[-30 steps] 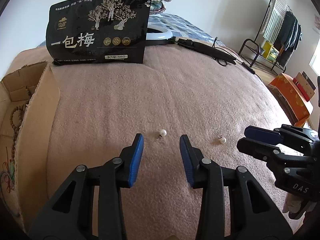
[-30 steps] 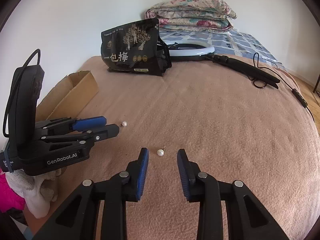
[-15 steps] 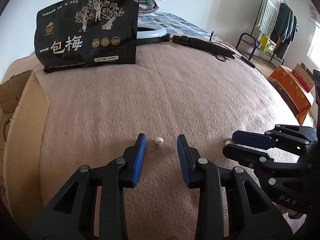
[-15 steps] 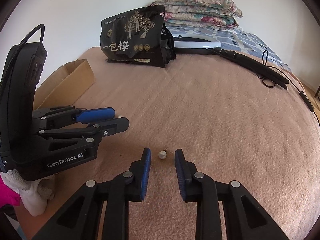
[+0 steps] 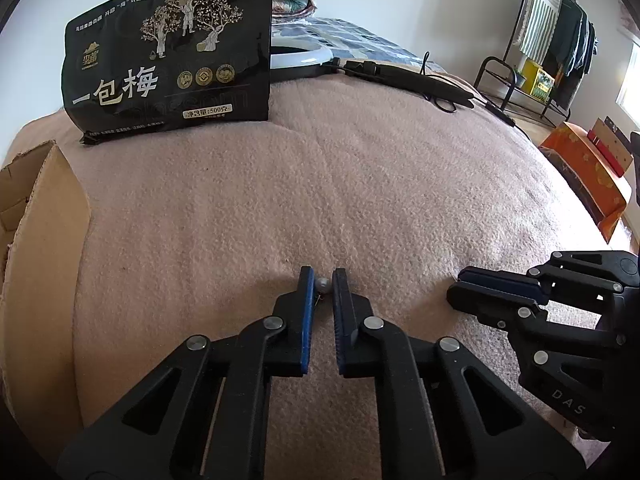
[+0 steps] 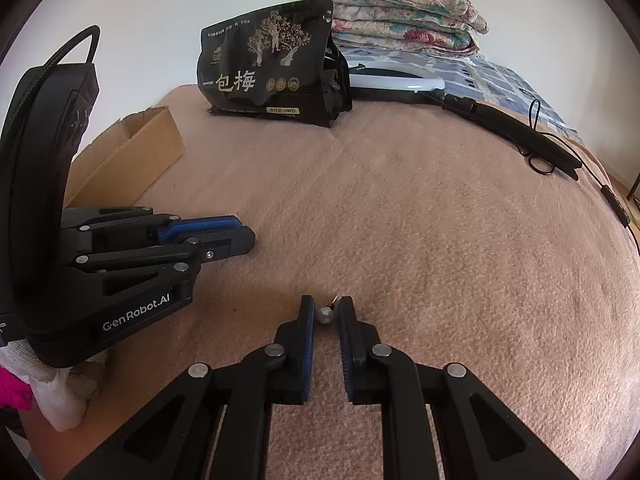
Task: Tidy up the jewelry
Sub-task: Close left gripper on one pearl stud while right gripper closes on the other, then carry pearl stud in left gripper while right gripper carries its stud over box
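Pinching one pearl stud [image 5: 323, 285] between left gripper [image 5: 321, 285] tips, another pearl stud [image 6: 325, 314] between right gripper [image 6: 326, 314] tips. Next, likely: lifting both gently, carrying left to cardboard box [image 6: 132, 156].

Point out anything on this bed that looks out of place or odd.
Two loose pearl stud earrings lie on the pink blanket, not in the cardboard box: one between the left gripper's fingers, the other in the right gripper. A black snack bag and a ring light share the bed.
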A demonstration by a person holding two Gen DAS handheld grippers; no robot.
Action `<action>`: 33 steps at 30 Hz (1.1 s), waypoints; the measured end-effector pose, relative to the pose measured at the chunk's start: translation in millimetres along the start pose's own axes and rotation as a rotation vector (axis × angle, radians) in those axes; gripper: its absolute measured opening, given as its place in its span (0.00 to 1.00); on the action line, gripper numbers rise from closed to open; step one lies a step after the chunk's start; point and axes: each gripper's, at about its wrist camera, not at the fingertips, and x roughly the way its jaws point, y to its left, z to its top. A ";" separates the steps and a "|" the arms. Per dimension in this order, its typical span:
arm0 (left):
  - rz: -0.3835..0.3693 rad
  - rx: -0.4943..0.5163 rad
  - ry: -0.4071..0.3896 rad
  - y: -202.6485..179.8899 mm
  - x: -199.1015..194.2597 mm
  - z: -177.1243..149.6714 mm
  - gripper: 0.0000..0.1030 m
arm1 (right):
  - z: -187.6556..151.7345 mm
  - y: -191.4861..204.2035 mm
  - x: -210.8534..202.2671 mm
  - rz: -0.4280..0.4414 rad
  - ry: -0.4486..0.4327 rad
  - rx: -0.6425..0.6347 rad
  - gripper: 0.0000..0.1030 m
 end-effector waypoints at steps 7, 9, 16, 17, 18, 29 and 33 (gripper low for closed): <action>0.003 0.001 -0.007 -0.3 -3.6 0.0 0.06 | 0.2 -0.1 -4.0 -0.002 -0.007 0.014 0.06; 0.004 0.000 -0.011 -0.2 -7.8 -0.5 0.06 | 0.6 -0.6 -6.8 -0.001 -0.010 0.019 0.06; -0.002 -0.022 -0.026 3.4 -30.3 0.8 0.06 | 3.1 -1.6 -25.9 -0.014 -0.021 0.030 0.06; -0.003 -0.022 -0.030 3.6 -35.2 1.3 0.06 | 3.6 -1.7 -30.1 -0.016 -0.024 0.033 0.06; -0.002 -0.020 -0.034 3.3 -40.1 1.9 0.06 | 4.1 -1.4 -35.1 -0.021 -0.027 0.033 0.06; -0.004 -0.025 -0.106 16.7 -112.5 13.9 0.06 | 21.0 24.0 -96.9 -0.039 -0.085 0.016 0.06; 0.008 -0.035 -0.132 30.2 -142.1 16.2 0.06 | 30.7 45.6 -118.3 -0.031 -0.115 -0.004 0.06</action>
